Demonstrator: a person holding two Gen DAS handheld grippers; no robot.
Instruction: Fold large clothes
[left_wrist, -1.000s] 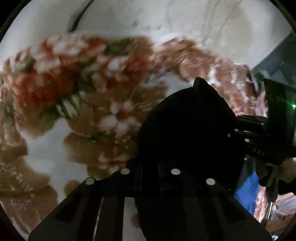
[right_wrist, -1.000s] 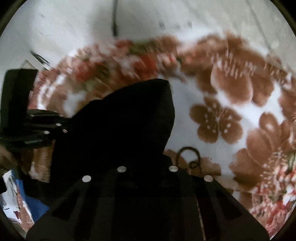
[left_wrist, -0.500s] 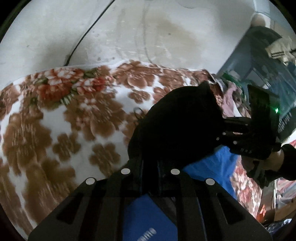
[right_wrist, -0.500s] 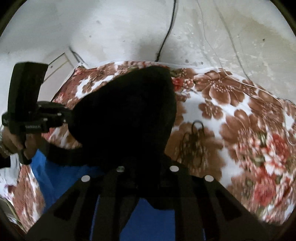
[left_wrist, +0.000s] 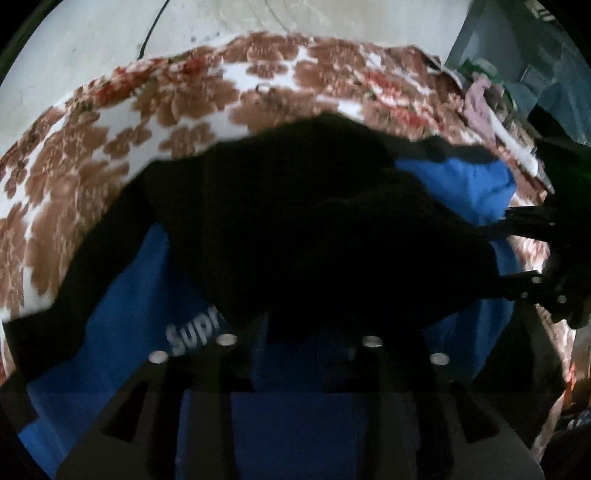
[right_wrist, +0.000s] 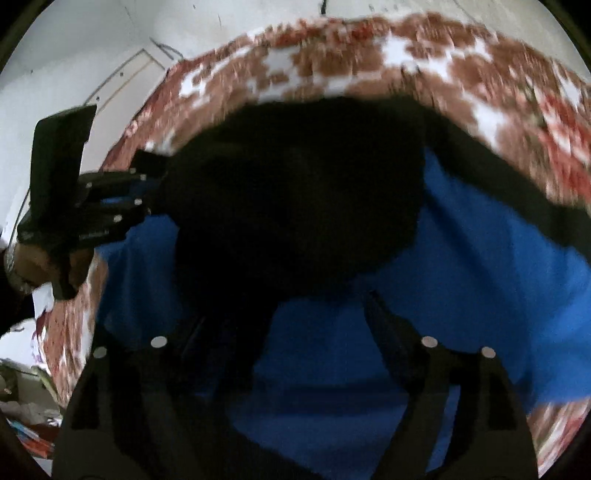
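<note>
From the left wrist, the left gripper (left_wrist: 299, 328), jaws just opening, is releasing the black-and-blue fabric garment (left_wrist: 321, 206), lying toward twelve o'clock on the floral brown-and-white blanket (left_wrist: 110, 147). From the right wrist, the right gripper (right_wrist: 291, 325), jaws just spreading wide, is hovering unclenched over the garment at twelve o'clock.

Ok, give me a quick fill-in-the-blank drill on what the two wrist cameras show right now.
1. The black cloth lies over a garment coloured ____.
2. White letters on that garment begin "____".
3. Under both lies a blanket printed with ____.
4. The right gripper has jaws standing ____, having just been opening.

Missing: blue; Sup; flowers; open
</note>
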